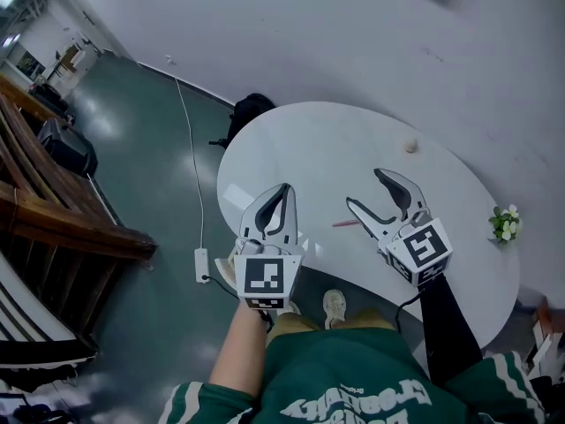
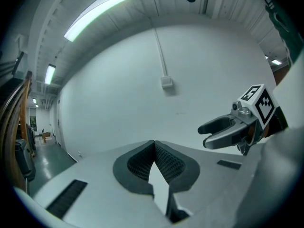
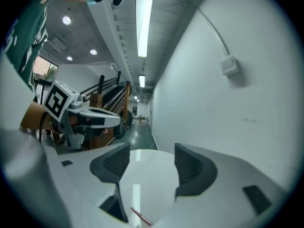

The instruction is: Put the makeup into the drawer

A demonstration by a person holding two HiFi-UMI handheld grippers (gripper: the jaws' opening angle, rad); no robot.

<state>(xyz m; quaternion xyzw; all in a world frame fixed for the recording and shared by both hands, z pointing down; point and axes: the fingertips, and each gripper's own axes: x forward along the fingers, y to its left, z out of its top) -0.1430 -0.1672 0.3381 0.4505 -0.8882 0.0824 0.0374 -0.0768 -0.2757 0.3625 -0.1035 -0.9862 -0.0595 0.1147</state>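
Both claws above the round white table [image 1: 309, 144].
My left gripper [image 2: 154, 144] is pinched together, empty; my right gripper [image 3: 152, 163] stands half-spread, empty, over a thin pink makeup stick [image 1: 345, 223].

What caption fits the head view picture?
Left gripper shut and right gripper open, held over a white oval table beside a thin pink stick.

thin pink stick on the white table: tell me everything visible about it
The thin pink stick is slim, straight and reddish-pink, pencil-like. Its material and any cap or print are too small to tell. It lies flat on the white oval table, near the edge closest to the person, roughly crosswise in the head view. The right gripper, jaws apart, is beside it. Only the table appears to touch it.
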